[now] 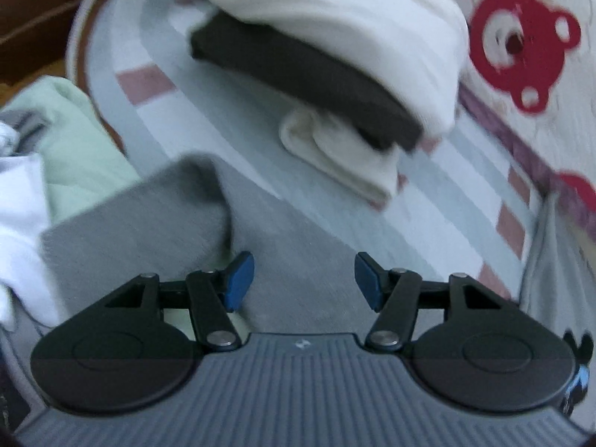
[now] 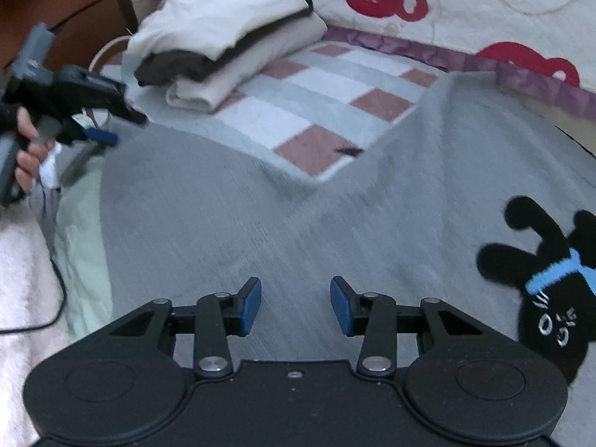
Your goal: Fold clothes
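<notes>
Spread fingers of the right gripper (image 2: 294,305) hover over the grey garment (image 2: 260,216).

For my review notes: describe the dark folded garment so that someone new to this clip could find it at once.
Start at the checked pink, white and grey mat; at its far end stands a pile of folded clothes. The dark garment is the middle layer, between a white top piece and a cream bottom piece: the pile's only dark item.

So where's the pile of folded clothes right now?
The folded stack sits far left in the right wrist view, on the checked mat, beyond the grey garment.
</notes>
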Motion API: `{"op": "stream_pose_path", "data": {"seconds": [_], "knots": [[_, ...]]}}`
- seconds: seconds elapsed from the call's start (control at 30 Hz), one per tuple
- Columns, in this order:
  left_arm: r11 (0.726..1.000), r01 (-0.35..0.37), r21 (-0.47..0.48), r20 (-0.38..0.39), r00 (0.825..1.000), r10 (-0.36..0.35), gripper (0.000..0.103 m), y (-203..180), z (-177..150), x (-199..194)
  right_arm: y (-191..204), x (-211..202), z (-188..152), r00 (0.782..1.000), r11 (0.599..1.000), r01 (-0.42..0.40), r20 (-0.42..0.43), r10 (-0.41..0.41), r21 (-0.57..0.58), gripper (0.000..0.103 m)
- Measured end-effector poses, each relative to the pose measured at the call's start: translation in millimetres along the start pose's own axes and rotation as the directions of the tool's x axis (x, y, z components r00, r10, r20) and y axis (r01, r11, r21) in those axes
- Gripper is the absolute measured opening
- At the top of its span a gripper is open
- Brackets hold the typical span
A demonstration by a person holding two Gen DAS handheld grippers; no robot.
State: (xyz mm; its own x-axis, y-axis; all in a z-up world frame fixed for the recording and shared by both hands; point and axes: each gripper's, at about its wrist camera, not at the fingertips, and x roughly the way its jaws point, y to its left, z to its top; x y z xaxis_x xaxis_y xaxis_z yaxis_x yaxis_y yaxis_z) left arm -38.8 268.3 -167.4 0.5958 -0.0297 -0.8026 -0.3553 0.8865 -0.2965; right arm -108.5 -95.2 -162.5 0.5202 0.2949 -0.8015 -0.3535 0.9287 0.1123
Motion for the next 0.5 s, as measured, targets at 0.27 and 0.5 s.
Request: {"op": "stream_pose_path", "data": {"seconds": [0.27, 0.5], "knots": [[0.99, -0.025, -0.136, -0.031, 0.999, 0.021, 0.068, 28.3, 8.1, 9.4, -5.5, -7.9, -15.3, 1.0, 1.0, 0.021, -0.012, -0.021, 0.002, 0.047], [0.997, -0.027, -0.073, -0.075, 0.997, 0.021, 0.06, -1.4, 2.9, 35.9, -5.0, -1.6, -13.8, 1.0, 1.0, -0.012, -0.011, 0.012, 0.02, 0.048]]}}
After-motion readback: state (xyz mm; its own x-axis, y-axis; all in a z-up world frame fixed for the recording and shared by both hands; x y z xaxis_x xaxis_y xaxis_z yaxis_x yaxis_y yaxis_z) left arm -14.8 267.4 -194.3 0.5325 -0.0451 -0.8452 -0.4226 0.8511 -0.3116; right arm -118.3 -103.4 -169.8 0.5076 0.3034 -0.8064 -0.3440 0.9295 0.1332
